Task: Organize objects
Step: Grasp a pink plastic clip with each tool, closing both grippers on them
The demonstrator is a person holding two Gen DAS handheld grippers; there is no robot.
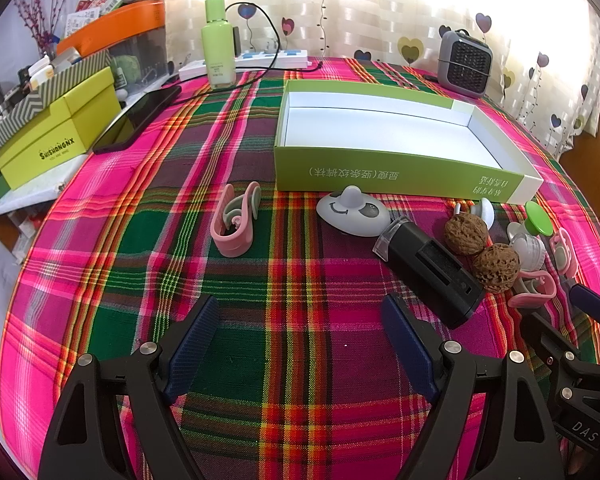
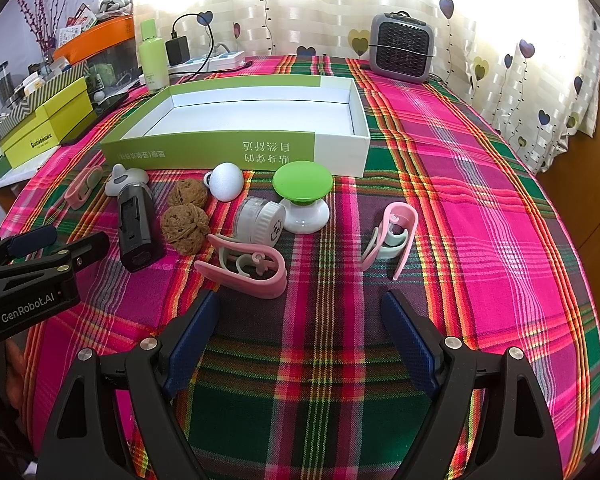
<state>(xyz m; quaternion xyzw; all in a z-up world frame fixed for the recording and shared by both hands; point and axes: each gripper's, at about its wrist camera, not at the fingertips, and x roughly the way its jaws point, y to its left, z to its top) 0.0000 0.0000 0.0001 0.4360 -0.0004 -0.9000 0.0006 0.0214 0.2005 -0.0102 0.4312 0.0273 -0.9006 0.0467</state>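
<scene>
Both hand-held grippers, left (image 1: 300,340) and right (image 2: 300,340), agape and empty above a white-lined green box (image 2: 236,152).

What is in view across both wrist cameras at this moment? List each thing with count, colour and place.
open box: 1, green and white, mid table, nothing visible inside
pink clips: 3, pink and grey-green, on the cloth in front of the box
walnuts: 2, brown, side by side in front of the box
black device: 1, black, lying beside the walnuts
panda-face piece: 1, white and grey, by the box front
green-topped knob: 1, green and white, by the box front
white ball: 1, by the box front
small jar: 1, clear and white, on its side
green bottle: 1, far edge
heater: 1, grey, far edge
tablecloth: 1, pink-green plaid
left gripper: open, nothing between the fingers
right gripper: open, nothing between the fingers
</scene>
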